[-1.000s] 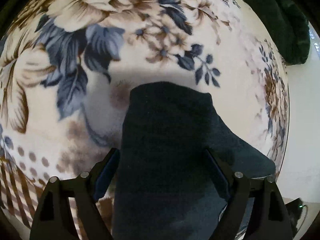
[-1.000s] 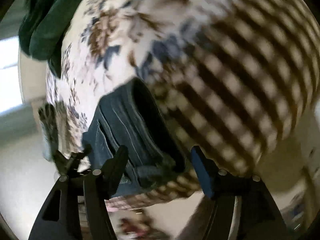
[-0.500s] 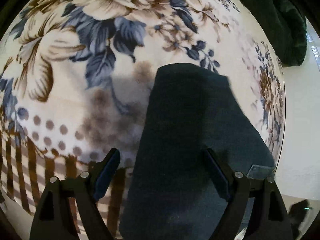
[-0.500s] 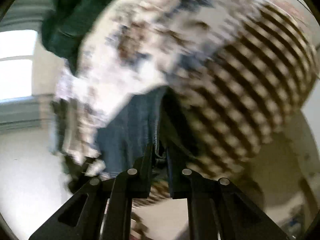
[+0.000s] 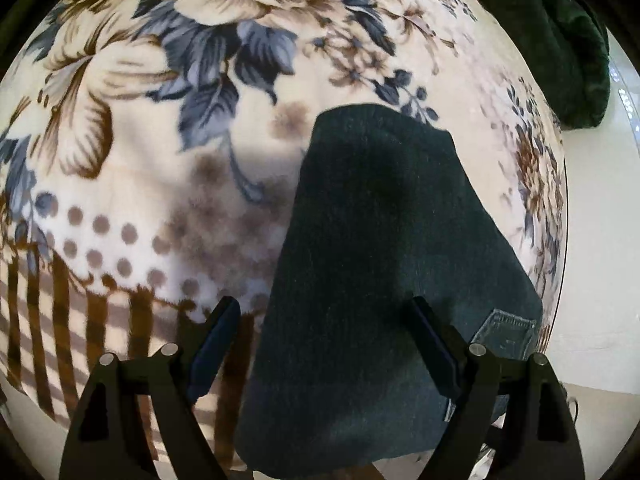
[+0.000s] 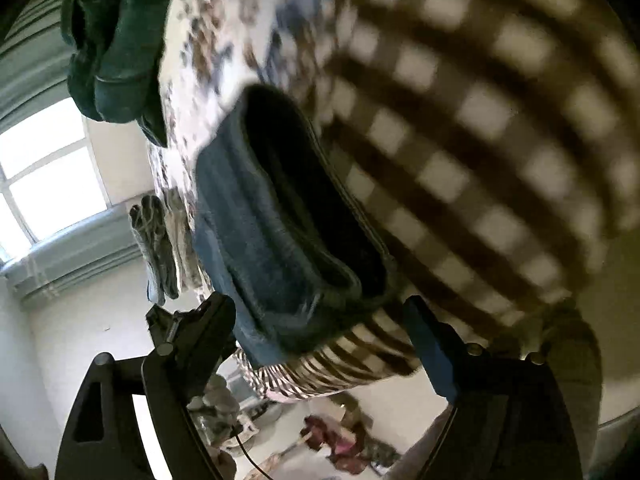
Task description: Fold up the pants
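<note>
1. The left gripper (image 5: pixel 324 344) hung with its jaws spread wide — nothing was pinched between its fingers (image 5: pixel 214 344).
2. The folded pants (image 5: pixel 384 288) lay under it on the floral blanket (image 5: pixel 168 128), a dark denim bundle filling the frame from centre down to 6 o'clock, and the right finger stood in front of the cloth.
3. A back pocket (image 5: pixel 506 332) showed at about 4 o'clock, just beside that right finger.
4. At 1 o'clock a dark green garment (image 5: pixel 560 40) sat at the blanket's far edge, well apart from the denim.
5. The right gripper (image 6: pixel 320 340) was also fully parted and held nothing — the view was blurred.
6. From that side the pants (image 6: pixel 272 248) showed their stacked folded layers edge-on, running from centre toward 7 o'clock, near the edge of the checked part of the blanket (image 6: pixel 480 120).
7. The green garment (image 6: pixel 116 40) appeared at 11 o'clock there, hanging over the blanket's edge.
8. A bright window (image 6: pixel 44 176) sat at 9 o'clock, and the tip of another gripper (image 6: pixel 188 320) peeked in behind the left finger at 7 o'clock.
</note>
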`<state>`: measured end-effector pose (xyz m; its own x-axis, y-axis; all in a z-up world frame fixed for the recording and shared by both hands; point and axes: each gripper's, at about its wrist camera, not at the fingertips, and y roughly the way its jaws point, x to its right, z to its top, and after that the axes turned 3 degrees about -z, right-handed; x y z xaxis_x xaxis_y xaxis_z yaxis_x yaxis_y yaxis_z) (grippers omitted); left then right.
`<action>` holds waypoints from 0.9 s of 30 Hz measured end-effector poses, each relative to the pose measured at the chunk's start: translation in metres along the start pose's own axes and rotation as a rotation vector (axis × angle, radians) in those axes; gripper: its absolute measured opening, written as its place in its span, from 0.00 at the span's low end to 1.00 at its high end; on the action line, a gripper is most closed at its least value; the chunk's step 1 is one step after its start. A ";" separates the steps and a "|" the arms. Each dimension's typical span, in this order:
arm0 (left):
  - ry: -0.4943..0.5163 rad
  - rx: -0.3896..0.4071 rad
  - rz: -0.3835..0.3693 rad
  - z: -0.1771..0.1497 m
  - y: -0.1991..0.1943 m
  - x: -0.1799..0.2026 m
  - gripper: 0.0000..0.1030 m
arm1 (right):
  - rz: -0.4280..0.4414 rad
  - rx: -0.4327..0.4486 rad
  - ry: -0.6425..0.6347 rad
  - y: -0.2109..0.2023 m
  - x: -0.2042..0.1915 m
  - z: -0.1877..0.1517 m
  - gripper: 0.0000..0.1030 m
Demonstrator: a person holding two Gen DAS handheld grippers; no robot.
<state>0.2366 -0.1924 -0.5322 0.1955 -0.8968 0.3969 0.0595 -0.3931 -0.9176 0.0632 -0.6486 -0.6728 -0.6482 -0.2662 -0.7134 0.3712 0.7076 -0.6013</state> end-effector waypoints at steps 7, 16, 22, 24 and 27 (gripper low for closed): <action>0.027 -0.009 -0.003 -0.010 0.004 0.001 0.82 | -0.197 0.177 -0.275 -0.001 -0.081 -0.001 0.36; 0.003 -0.040 -0.043 -0.017 0.008 -0.008 0.82 | -0.274 0.074 -0.281 0.009 -0.076 0.027 0.48; -0.019 -0.037 -0.133 -0.019 0.011 -0.012 0.82 | -0.040 0.046 -0.171 -0.008 -0.032 0.008 0.89; -0.027 -0.037 -0.158 -0.017 0.016 -0.012 0.82 | -0.012 0.009 -0.149 0.013 -0.025 0.006 0.89; -0.028 -0.034 -0.174 -0.013 0.031 -0.011 0.82 | 0.013 0.003 -0.152 0.043 -0.018 0.013 0.91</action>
<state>0.2236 -0.1968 -0.5647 0.2122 -0.8088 0.5484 0.0617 -0.5490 -0.8336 0.0993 -0.6219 -0.6906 -0.5355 -0.3529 -0.7673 0.3811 0.7098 -0.5924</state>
